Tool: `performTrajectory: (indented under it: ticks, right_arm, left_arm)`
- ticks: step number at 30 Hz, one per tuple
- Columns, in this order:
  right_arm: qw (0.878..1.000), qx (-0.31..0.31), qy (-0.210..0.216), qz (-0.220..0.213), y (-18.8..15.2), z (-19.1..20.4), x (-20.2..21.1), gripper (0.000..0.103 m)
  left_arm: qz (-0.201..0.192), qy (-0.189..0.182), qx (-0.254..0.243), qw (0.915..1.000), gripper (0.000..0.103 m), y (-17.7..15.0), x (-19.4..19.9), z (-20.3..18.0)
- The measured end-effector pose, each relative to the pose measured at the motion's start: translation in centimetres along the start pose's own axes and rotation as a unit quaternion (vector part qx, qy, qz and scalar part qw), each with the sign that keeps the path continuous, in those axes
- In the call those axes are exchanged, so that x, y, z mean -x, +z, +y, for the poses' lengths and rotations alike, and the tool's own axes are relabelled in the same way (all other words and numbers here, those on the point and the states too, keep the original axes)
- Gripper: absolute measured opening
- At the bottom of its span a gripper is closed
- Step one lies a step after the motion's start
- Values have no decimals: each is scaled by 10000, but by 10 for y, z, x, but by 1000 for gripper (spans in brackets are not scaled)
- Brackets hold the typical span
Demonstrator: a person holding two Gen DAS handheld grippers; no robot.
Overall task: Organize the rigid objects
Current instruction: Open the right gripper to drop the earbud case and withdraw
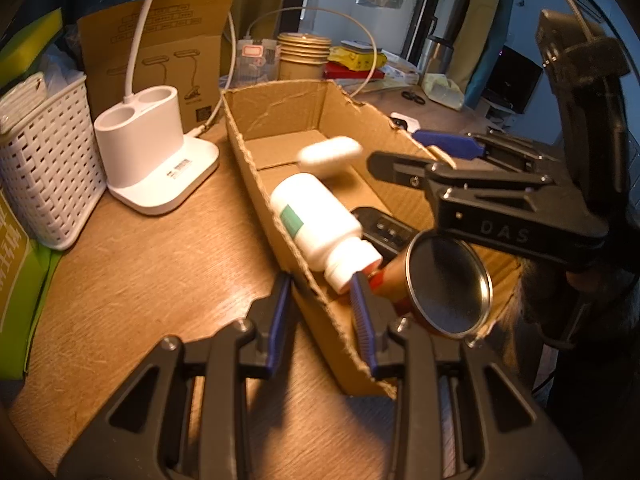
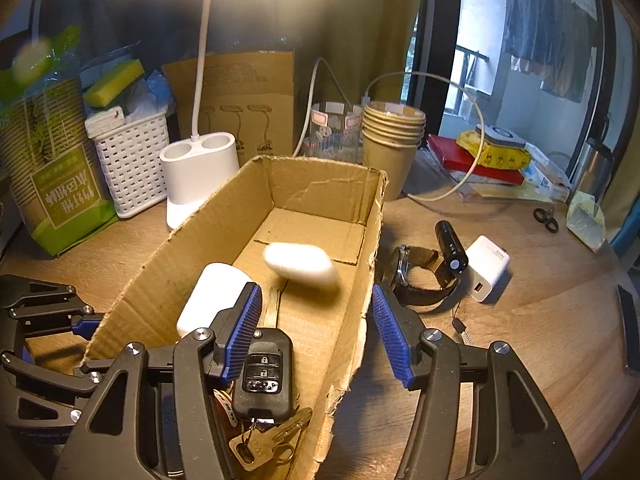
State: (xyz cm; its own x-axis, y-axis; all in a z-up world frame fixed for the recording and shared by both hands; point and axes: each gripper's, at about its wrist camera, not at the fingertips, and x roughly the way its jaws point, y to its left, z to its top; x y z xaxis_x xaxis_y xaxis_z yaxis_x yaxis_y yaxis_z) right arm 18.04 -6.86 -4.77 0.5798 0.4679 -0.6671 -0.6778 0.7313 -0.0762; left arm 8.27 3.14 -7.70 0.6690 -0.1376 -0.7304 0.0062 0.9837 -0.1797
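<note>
In the left wrist view, the left tongs (image 1: 324,320) sit at the bottom centre, narrowed on the near wall of the cardboard box (image 1: 280,120), one pad outside and one inside, steadying it. Inside the box lie a white bottle (image 1: 316,220), a black key fob (image 1: 384,230) and a brown tin (image 1: 448,286) with a dark round end. A small white case (image 1: 330,152) shows blurred above the box floor, apparently dropping in. The right tongs (image 1: 436,152) reach in from the right edge, holding nothing.

In the right wrist view, the right tongs (image 2: 316,328) stand half wide and empty at the bottom centre, straddling the box's right wall. The white case (image 2: 302,266) is a smear mid-frame over the box floor. On the worktop (image 2: 520,340) to the right wait a watch (image 2: 420,276), a small black torch (image 2: 452,248) and a white charger (image 2: 488,268).

The step in hand looks like a release into the box. The next move calls for swinging right to pick one of those three.
</note>
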Motion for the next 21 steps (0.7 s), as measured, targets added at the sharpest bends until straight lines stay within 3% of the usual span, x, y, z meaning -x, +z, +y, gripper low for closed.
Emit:
performTrajectory:
  ticks: [21]
  right_arm:
    - [9995,-182,-60,-246,0,-12,15,60]
  left_arm:
    - [6,-2,3,10000,33,0,0,0]
